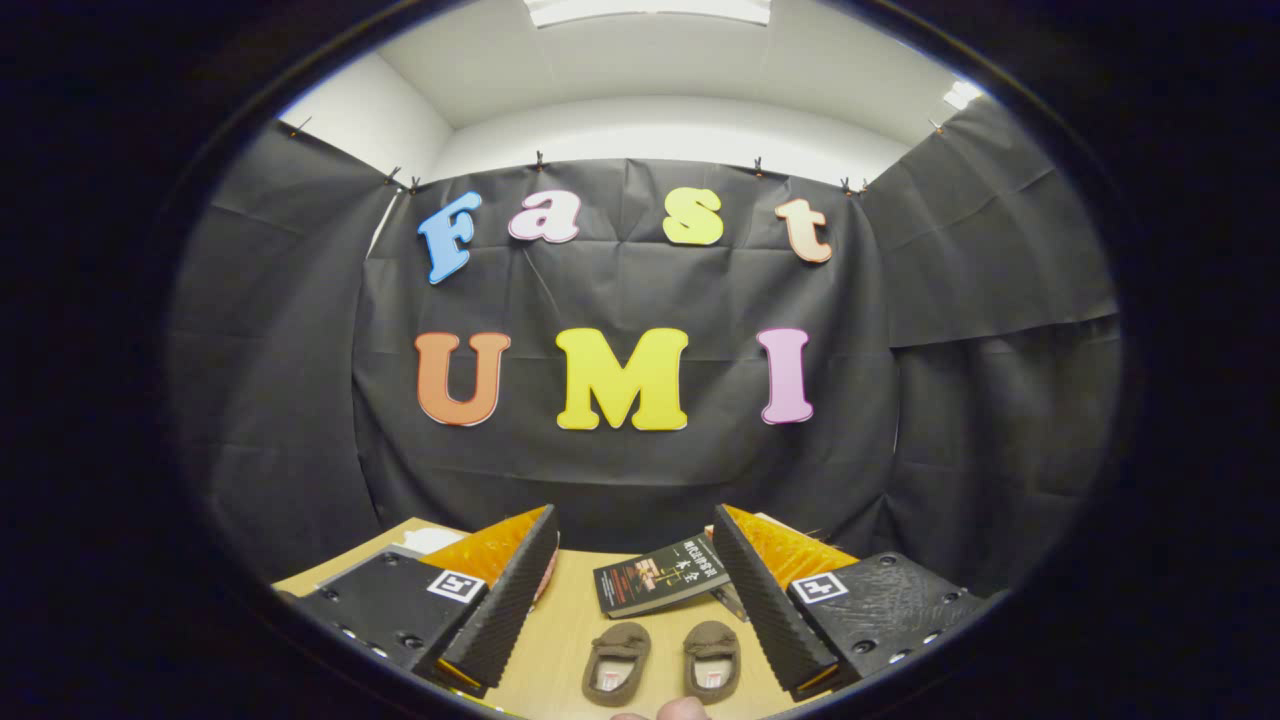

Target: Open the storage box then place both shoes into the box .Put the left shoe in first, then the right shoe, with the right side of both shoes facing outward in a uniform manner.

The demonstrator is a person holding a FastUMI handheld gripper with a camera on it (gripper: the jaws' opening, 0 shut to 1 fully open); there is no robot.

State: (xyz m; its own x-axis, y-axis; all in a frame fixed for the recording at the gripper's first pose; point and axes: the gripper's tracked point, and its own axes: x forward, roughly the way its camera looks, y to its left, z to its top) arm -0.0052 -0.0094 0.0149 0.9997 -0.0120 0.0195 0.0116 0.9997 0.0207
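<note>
Two small brown slip-on shoes lie side by side on the wooden table, toes pointing away from me: the left shoe (pixel 616 662) and the right shoe (pixel 712 658). They sit low between my two fingers, closer to me than the fingertips. My gripper (pixel 633 528) is open, held above the table with nothing between its fingers. A bit of something pale pink (pixel 546 575) peeks from behind the left finger (pixel 505 600); I cannot tell what it is.
A dark book (pixel 660 576) lies on the table (pixel 565 625) beyond the shoes, with more flat items behind the right finger. A white sheet (pixel 430 540) lies at the table's far left. A fingertip of a person's hand (pixel 682 709) shows at the nearest edge.
</note>
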